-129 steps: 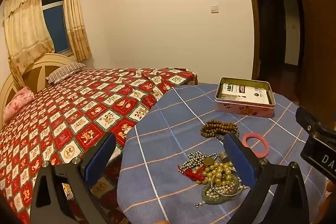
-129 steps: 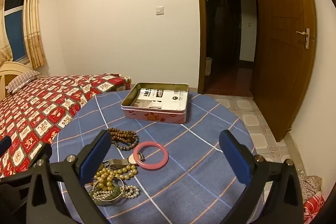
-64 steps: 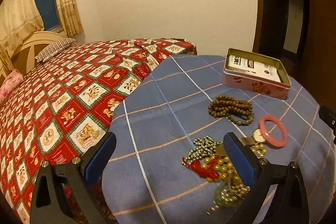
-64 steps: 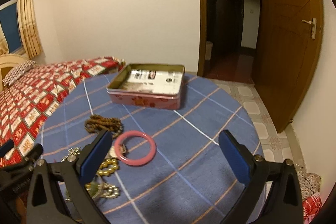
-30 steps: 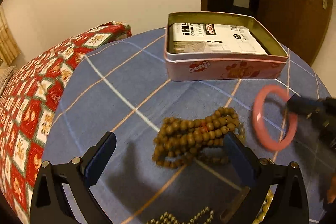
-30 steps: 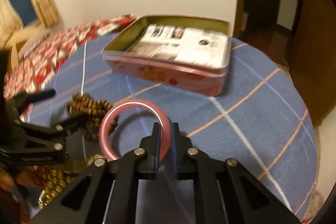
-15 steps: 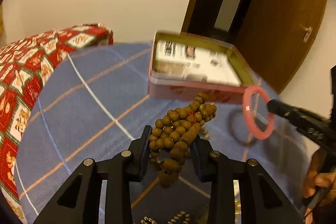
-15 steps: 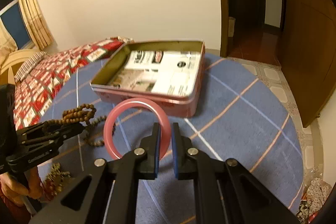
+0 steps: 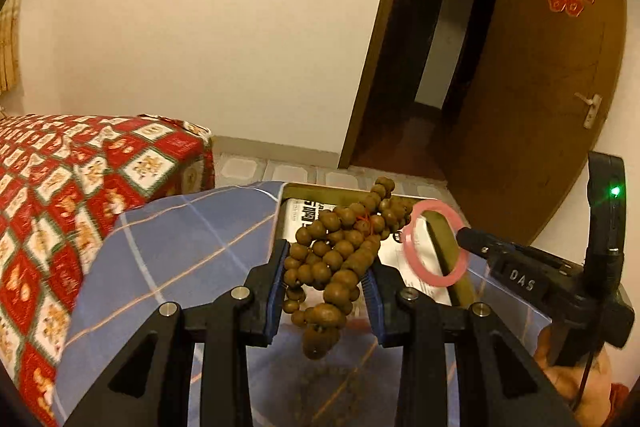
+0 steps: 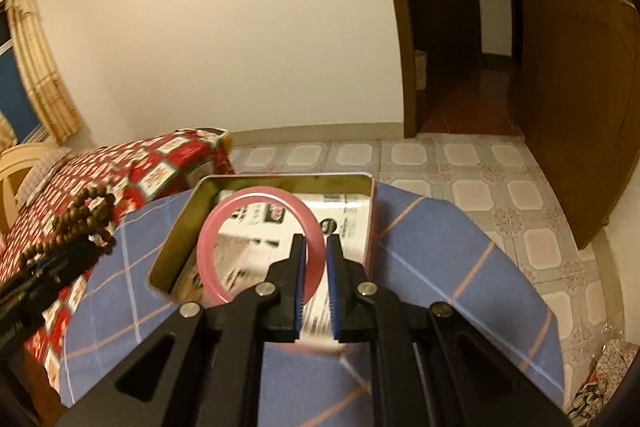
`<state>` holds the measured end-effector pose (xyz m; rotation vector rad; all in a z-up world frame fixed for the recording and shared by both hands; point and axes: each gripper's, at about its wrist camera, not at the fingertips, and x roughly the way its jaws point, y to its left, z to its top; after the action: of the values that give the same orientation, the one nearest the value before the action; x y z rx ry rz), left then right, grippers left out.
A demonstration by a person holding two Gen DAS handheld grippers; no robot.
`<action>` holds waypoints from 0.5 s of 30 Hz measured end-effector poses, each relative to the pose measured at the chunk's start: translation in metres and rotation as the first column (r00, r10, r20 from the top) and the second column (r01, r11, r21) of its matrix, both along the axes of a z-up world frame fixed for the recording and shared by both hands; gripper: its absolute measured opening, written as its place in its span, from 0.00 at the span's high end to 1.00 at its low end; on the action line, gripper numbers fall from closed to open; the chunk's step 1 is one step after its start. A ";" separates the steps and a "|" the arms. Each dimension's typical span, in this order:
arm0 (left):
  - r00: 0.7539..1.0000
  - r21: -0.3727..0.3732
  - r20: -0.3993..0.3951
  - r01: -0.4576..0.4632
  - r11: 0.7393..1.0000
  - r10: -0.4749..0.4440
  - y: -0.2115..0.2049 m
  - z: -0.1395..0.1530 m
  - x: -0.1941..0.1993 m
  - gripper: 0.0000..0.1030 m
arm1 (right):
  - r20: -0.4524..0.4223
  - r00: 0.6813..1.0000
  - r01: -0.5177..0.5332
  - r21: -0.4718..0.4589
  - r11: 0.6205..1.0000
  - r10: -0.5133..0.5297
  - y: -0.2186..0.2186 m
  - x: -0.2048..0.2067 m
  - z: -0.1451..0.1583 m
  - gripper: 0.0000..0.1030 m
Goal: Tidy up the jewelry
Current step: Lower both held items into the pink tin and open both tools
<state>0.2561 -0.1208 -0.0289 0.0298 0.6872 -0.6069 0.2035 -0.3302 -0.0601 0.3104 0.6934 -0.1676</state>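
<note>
- Wooden prayer beads (image 9: 340, 263), brown and bunched in a thick cluster, are pinched between the blue pads of my left claw (image 9: 326, 287); a few strands droop below the pads and one loop pokes up above them.
- Seen from my right wrist, the same beads (image 10: 76, 223) hang in the air at the left, over the edge of the surface and in front of the bed.
- My right claw (image 10: 316, 267) is closed on the pink bangle (image 10: 260, 247), gripping its right-hand rim so the ring stands upright and leans away from the camera.
- From my left wrist the bangle (image 9: 436, 243) shows as a tilted ring at the tip of the right claw (image 9: 466, 237), just beside the beads.
- Both pieces are held up over the open tin (image 10: 192, 227), a shallow box with a gold-coloured inside; printed white paper (image 10: 344, 227) lies flat in its bottom.
- In the left view the tin (image 9: 284, 219) sits just beyond my left claw, mostly hidden by the beads.
- The tin rests on the round surface (image 10: 440, 259), covered in blue cloth with white and orange lines.
- A bed with a red patterned cover (image 9: 60, 179) lies to the left of the surface; a tiled floor (image 10: 460, 163) and an open wooden door (image 9: 540, 87) are beyond.
</note>
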 end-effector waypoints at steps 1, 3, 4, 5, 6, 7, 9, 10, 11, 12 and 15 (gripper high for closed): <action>1.000 0.017 -0.002 -0.004 1.000 0.004 -0.008 -0.006 0.003 0.65 | -0.010 1.000 0.004 0.005 1.000 -0.003 -0.001 0.006 -0.004 0.88; 1.000 0.036 -0.023 -0.011 0.999 0.011 -0.020 -0.019 0.013 0.65 | -0.030 1.000 0.005 0.005 1.000 -0.005 -0.001 0.018 -0.014 0.88; 0.999 0.041 -0.039 -0.011 0.999 0.013 -0.023 -0.025 0.017 0.65 | -0.040 0.999 0.008 -0.002 1.000 -0.008 -0.001 0.022 -0.019 0.88; 0.998 0.049 -0.059 -0.013 0.999 0.016 -0.029 -0.031 0.023 0.65 | -0.046 0.999 0.014 -0.006 1.000 -0.014 -0.001 0.024 -0.022 0.88; 0.997 0.064 -0.072 -0.018 0.998 0.023 -0.034 -0.038 0.027 0.65 | -0.052 0.998 0.021 -0.012 1.000 -0.022 -0.002 0.027 -0.026 0.88; 0.997 0.081 -0.076 -0.022 0.996 0.028 -0.038 -0.043 0.031 0.65 | -0.057 0.998 0.028 -0.019 0.999 -0.029 -0.003 0.029 -0.028 0.88; 0.996 0.095 -0.082 -0.019 0.995 0.026 -0.043 -0.051 0.035 0.65 | -0.063 0.997 0.036 -0.031 0.999 -0.038 -0.003 0.032 -0.031 0.88; 0.996 0.103 -0.085 -0.017 0.995 0.026 -0.045 -0.054 0.037 0.65 | -0.065 0.997 0.033 -0.034 0.999 -0.035 -0.003 0.032 -0.032 0.88; 0.996 0.115 -0.087 -0.019 0.993 0.029 -0.047 -0.057 0.039 0.65 | -0.068 0.997 0.029 -0.039 0.999 -0.032 -0.003 0.032 -0.032 0.88; 0.995 0.130 -0.089 -0.022 0.991 0.034 -0.049 -0.061 0.041 0.65 | -0.070 0.997 0.026 -0.047 0.999 -0.029 -0.002 0.033 -0.033 0.88; 0.996 0.159 -0.082 -0.027 0.987 0.041 -0.051 -0.071 0.044 0.65 | -0.075 0.997 0.019 -0.077 0.997 -0.025 0.002 0.034 -0.037 0.88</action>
<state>0.3001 -0.1722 -0.0999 0.1394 0.8161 -0.5224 0.2373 -0.3280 -0.0968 0.2401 0.7568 -0.2271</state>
